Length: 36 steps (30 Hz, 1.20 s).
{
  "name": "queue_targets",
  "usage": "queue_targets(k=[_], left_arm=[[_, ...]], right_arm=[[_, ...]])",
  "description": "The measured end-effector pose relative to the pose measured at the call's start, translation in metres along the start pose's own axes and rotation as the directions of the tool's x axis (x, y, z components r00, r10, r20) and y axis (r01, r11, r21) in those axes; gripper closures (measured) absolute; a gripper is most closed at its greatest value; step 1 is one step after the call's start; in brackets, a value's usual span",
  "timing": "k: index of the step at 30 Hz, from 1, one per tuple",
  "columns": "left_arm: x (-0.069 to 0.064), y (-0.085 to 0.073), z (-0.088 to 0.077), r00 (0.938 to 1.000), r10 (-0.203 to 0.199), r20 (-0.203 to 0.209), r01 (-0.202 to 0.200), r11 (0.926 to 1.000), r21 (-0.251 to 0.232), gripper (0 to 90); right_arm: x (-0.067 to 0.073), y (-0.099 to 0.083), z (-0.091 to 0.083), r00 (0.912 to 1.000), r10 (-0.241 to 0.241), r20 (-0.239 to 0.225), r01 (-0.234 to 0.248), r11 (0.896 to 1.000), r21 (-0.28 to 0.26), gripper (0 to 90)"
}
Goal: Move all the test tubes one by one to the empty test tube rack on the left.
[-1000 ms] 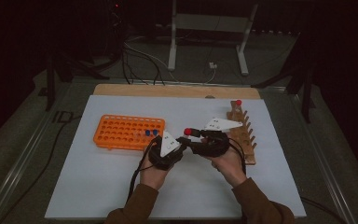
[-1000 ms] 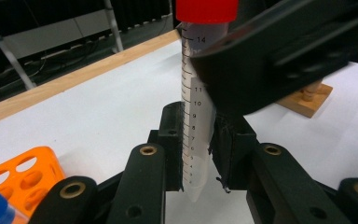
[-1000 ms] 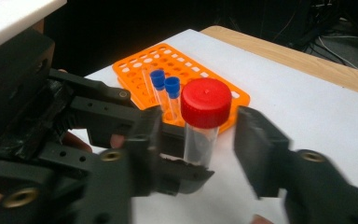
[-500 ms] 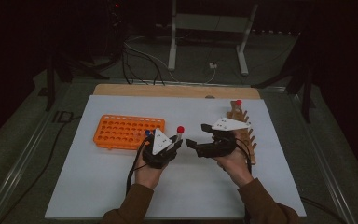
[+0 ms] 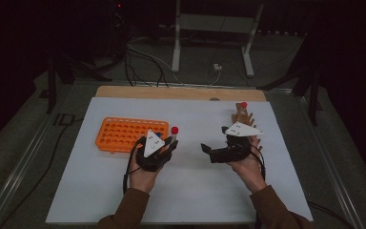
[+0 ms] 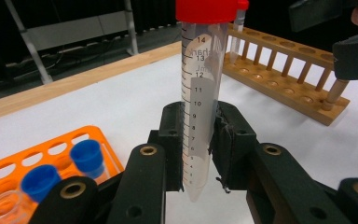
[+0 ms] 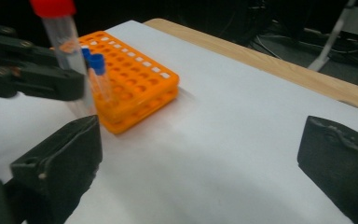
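Plastics and wood, as we see them

Our clear glossy plastic tube with the red cap (image 6: 200,93) beside a matt orange plastic rack (image 5: 128,135); beyond it a bare wooden peg rack (image 6: 284,77).

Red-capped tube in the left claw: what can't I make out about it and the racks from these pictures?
- Red-capped tube: its cap top is cut off by the upper edge of the left gripper view; its contents are unclear through the frosted wall.
- Orange rack: too small in the high view to count its tubes, and the left claw covers its near corner.
- Wooden rack: partly hidden behind the right claw in the high view.
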State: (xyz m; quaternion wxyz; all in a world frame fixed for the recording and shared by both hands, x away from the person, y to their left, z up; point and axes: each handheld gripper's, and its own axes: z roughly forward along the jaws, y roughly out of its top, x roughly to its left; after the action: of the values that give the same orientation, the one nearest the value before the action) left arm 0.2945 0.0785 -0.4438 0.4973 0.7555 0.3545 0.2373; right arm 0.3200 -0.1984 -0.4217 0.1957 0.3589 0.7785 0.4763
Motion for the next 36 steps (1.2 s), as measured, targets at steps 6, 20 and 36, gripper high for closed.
queue_targets(k=[6, 20, 36], left_arm=[[0.007, 0.0, -0.007, 0.9998, -0.015, -0.011, 0.015, 0.9998, -0.012, 74.7], [0.025, -0.002, -0.024, 0.998, -0.043, -0.046, 0.041, 0.9987, -0.031, 74.7], [0.048, -0.006, -0.043, 0.9919, -0.075, -0.102, 0.071, 0.9963, -0.05, 74.6]], right_arm=[[-0.009, -0.005, -0.006, 0.9995, 0.017, 0.027, -0.017, 1.0, -0.004, 0.3], [-0.027, -0.017, -0.019, 0.995, 0.066, 0.075, -0.064, 0.998, -0.029, 0.3], [-0.039, -0.024, -0.031, 0.9887, 0.107, 0.106, -0.101, 0.993, -0.058, 0.3]])
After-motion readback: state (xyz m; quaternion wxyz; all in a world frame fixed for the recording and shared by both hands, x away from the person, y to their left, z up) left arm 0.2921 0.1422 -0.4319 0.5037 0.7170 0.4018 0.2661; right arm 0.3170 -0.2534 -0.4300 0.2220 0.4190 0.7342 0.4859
